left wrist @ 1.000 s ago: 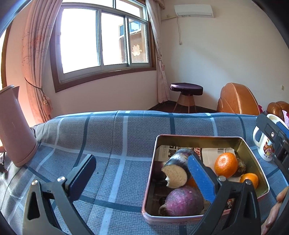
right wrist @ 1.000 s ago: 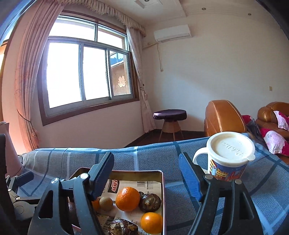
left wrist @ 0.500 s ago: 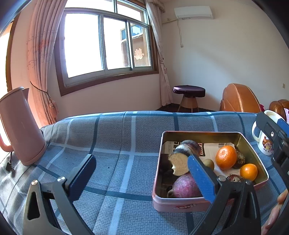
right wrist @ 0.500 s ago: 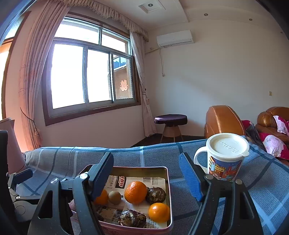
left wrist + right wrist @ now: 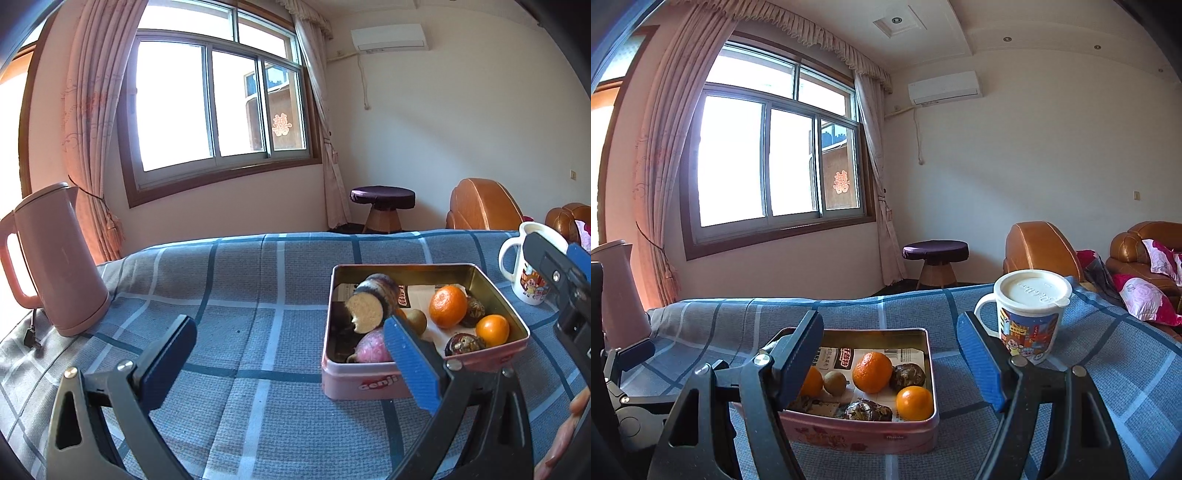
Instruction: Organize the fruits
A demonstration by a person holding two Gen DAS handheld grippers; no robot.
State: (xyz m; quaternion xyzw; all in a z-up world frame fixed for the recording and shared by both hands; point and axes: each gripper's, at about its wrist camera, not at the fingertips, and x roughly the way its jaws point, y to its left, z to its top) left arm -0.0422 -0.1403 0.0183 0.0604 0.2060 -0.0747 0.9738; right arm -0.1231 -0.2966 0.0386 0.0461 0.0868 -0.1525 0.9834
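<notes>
Currently both hand-held grippers, left [image 5: 291, 354] and right [image 5: 890, 354], gape wide and empty, short of the tin [image 5: 932, 376] on the bench [image 5: 258, 280]; fruit lies inside it. Next pick, probably: straddle one orange [image 5: 872, 372] squarely, clear of the rim. Since 1.0 s ago both have backed away; the tin looks smaller.

Daylight pours through the window [image 5: 218, 107], which is blown out to plain white in both views, so nothing outside its left panes can be read. The curtain [image 5: 92, 122] beside the window glows pinkish-orange, and the kettle [image 5: 51, 258] below it takes a warm edge. The wall right of the window is evenly lit. Soft shadows lie inside the tin [image 5: 929, 354] along its window-side wall. Focus is sharp mid-frame. Straight lines bow strongly, and black vignetting fills the corners. The ceiling [image 5: 1015, 33] seems slightly dimmer.
</notes>
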